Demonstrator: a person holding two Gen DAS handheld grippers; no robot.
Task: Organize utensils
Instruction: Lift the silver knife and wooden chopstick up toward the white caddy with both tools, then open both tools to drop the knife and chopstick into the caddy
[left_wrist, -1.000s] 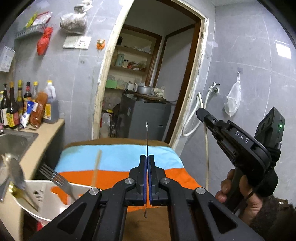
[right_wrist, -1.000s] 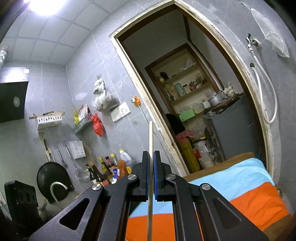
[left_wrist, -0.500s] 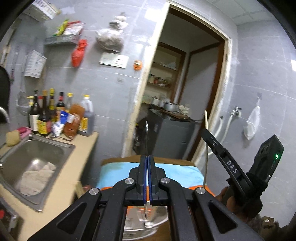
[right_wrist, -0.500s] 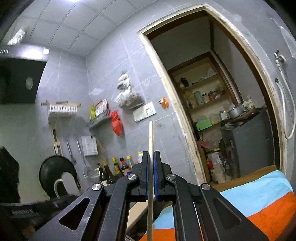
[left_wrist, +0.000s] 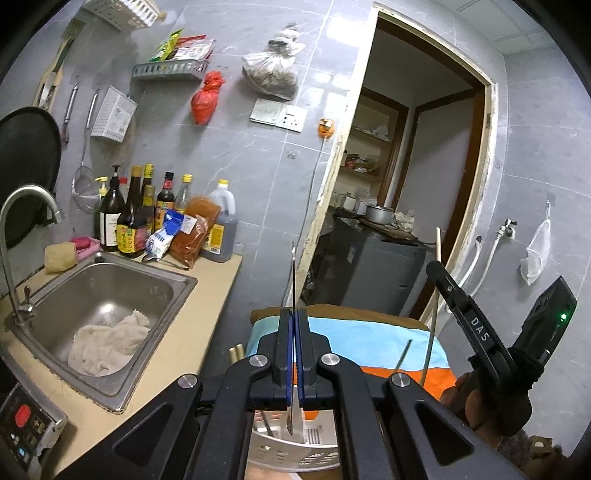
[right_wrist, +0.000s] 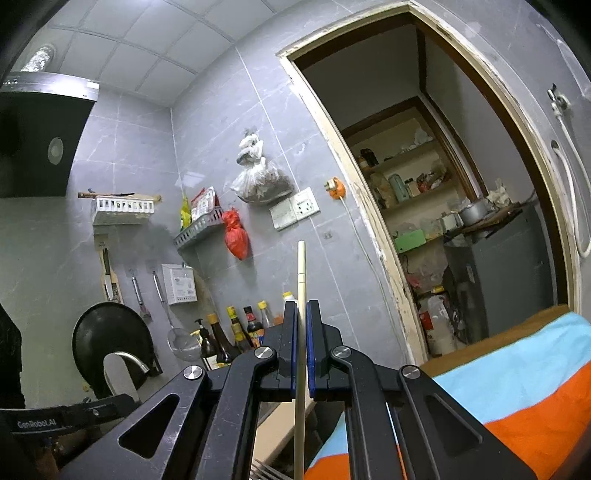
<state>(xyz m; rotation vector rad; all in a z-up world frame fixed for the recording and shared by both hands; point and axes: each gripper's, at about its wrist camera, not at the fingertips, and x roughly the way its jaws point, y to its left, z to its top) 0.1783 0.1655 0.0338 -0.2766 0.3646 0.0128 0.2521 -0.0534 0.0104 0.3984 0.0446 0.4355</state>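
Observation:
My left gripper (left_wrist: 293, 314) is shut on a thin metal utensil (left_wrist: 293, 273) seen edge-on; it stands upright through the jaws, its lower end over a white slotted basket (left_wrist: 295, 448). My right gripper (right_wrist: 302, 306) is shut on a pale chopstick (right_wrist: 301, 273) held upright. In the left wrist view the right gripper (left_wrist: 437, 267) is at the right, raised, with the chopstick (left_wrist: 431, 332) hanging down toward the striped cloth (left_wrist: 365, 347). Two chopstick ends (left_wrist: 236, 352) poke up left of the basket.
A steel sink (left_wrist: 107, 295) with a white rag and a tap (left_wrist: 22, 206) is at the left. Sauce bottles (left_wrist: 140, 218) line the wall on the beige counter (left_wrist: 207, 317). A black pan (right_wrist: 110, 343) and ladles hang on the wall. A doorway (left_wrist: 413, 206) opens behind.
Both grippers have risen and turned left, bringing the sink and the wall racks into view. Each still holds its utensil; the basket is now beneath the left gripper.

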